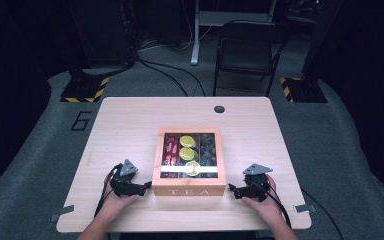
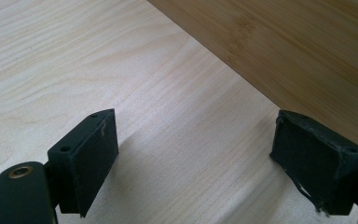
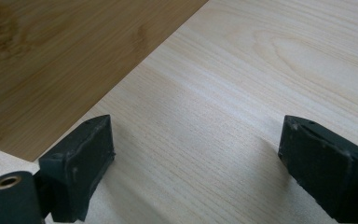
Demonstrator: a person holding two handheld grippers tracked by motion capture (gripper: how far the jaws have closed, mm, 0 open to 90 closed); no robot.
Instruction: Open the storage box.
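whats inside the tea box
Through the tea box lid: red packets left, yellow-green round packets middle, dark ones right. A glare strip covers the front row.

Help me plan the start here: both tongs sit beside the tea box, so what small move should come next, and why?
Probably bring both tongs inward to the sides of the tea box. The left tongs and right tongs flank it near its front corners, both open with only bare table between their jaws. The box's lid looks closed, so steadying or gripping it seems the likely first step.

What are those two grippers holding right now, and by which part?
Nothing. The left gripper and right gripper are open and empty, flanking the tea box.
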